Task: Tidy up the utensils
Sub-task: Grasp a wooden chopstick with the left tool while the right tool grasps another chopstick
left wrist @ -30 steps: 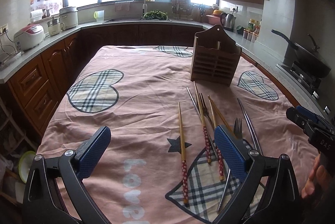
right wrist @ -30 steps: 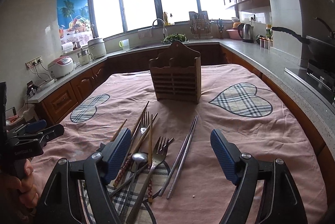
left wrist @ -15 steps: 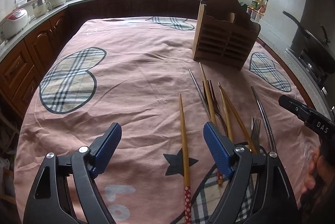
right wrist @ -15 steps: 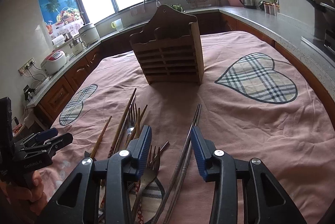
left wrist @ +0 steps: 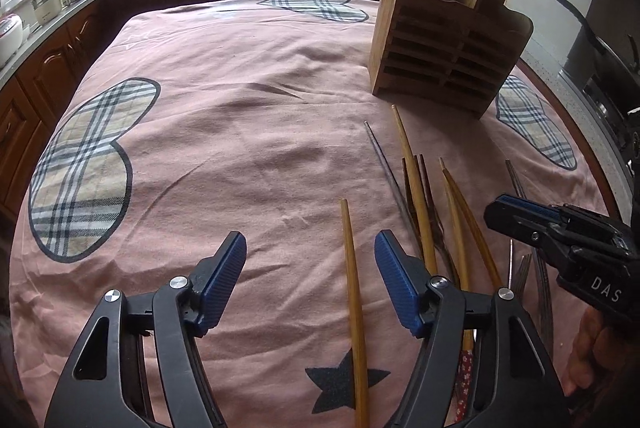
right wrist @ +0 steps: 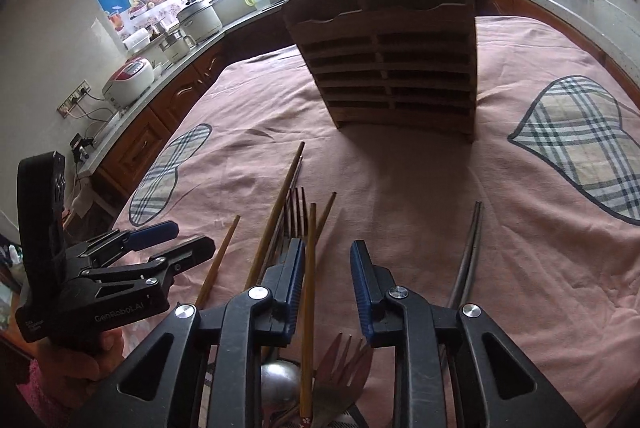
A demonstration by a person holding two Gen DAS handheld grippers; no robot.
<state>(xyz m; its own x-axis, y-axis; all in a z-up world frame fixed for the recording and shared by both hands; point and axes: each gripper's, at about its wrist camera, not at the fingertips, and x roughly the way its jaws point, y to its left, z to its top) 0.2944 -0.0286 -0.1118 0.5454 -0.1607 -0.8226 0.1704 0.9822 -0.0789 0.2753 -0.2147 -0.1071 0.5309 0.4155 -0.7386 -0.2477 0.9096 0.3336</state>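
Chopstick (right wrist: 307, 308) seemingly between right claw (right wrist: 326, 282) pads

A worktop draped in a pink cloth with plaid heart patches (left wrist: 248, 132) carried everything. Ahead of the right hand-held gripper (right wrist: 326, 264) stood a slatted wooden utensil rack (right wrist: 386, 76). A bamboo chopstick (left wrist: 352, 288) lay between the left hand-held gripper's (left wrist: 310, 280) fingers. More wooden chopsticks (right wrist: 276, 212), metal forks (right wrist: 298, 212) and steel chopsticks (right wrist: 468, 252) lay loosely about.

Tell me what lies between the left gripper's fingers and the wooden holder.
Left wrist view: one wooden chopstick runs between the left gripper's fingers; beyond it, only bare pink cloth up to the wooden holder.
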